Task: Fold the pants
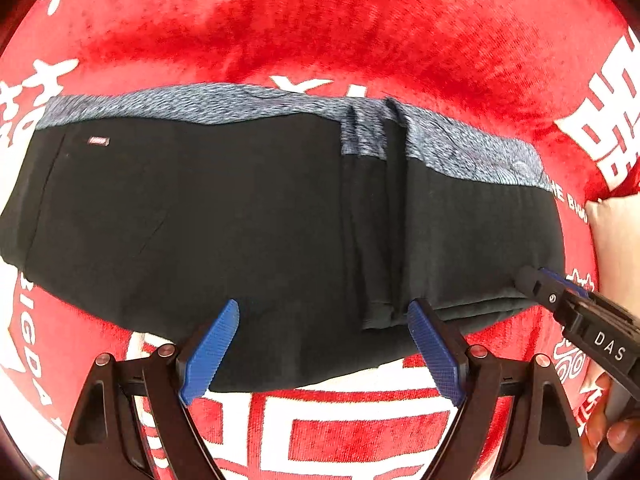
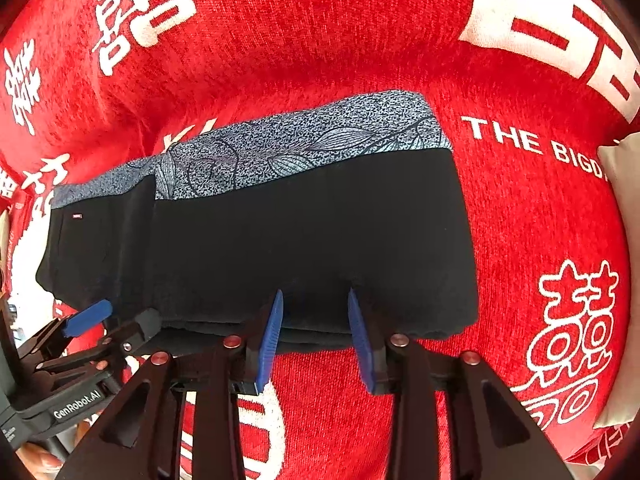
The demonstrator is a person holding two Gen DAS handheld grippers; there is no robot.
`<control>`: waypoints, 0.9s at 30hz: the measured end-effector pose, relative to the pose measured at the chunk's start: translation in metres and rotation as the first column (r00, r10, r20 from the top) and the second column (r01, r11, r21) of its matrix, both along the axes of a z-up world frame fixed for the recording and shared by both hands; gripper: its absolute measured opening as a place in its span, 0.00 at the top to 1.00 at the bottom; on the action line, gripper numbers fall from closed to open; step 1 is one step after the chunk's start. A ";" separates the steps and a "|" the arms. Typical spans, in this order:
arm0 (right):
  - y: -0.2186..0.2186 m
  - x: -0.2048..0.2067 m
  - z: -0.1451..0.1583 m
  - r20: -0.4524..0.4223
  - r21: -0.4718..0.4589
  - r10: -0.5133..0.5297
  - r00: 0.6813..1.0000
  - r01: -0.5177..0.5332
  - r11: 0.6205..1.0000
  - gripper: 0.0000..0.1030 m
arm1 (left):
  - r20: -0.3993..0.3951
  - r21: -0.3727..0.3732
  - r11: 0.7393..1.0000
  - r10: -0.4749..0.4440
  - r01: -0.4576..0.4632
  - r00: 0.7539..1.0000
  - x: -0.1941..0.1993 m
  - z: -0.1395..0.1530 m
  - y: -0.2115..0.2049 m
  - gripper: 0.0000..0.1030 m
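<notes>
The black pants [image 1: 240,208] lie folded crosswise on the red blanket [image 1: 360,32], long axis left-right, near edge right at both spread-open grippers, left gripper [image 1: 320,344] and right gripper [image 2: 316,332], with the right maybe slightly closer.

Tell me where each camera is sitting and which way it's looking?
Left wrist: on the left gripper, facing forward over the black pants; its open blue fingers and the right gripper show.
Right wrist: on the right gripper, facing the pants' near edge; its fingers and the left gripper show.
Both share the pants, patterned waistband and red cloth.
</notes>
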State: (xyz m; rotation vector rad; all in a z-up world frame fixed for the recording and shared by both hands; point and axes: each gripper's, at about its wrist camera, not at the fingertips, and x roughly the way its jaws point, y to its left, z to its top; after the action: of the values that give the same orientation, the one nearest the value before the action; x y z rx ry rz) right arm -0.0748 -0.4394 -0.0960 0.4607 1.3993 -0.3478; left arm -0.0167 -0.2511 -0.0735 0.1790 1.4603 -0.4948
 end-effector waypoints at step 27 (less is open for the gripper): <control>0.157 0.046 0.007 -0.039 0.013 0.260 0.965 -0.260 0.966 0.24 | -0.064 -0.193 0.917 0.343 -0.349 0.937 0.029 0.005 0.184 0.00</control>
State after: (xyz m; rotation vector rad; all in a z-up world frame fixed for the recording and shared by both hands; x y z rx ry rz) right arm -0.0289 -0.2821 -0.0894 0.2724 1.4806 -0.1382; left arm 0.0128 -0.0669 -0.0685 -0.2470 1.4214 -0.3520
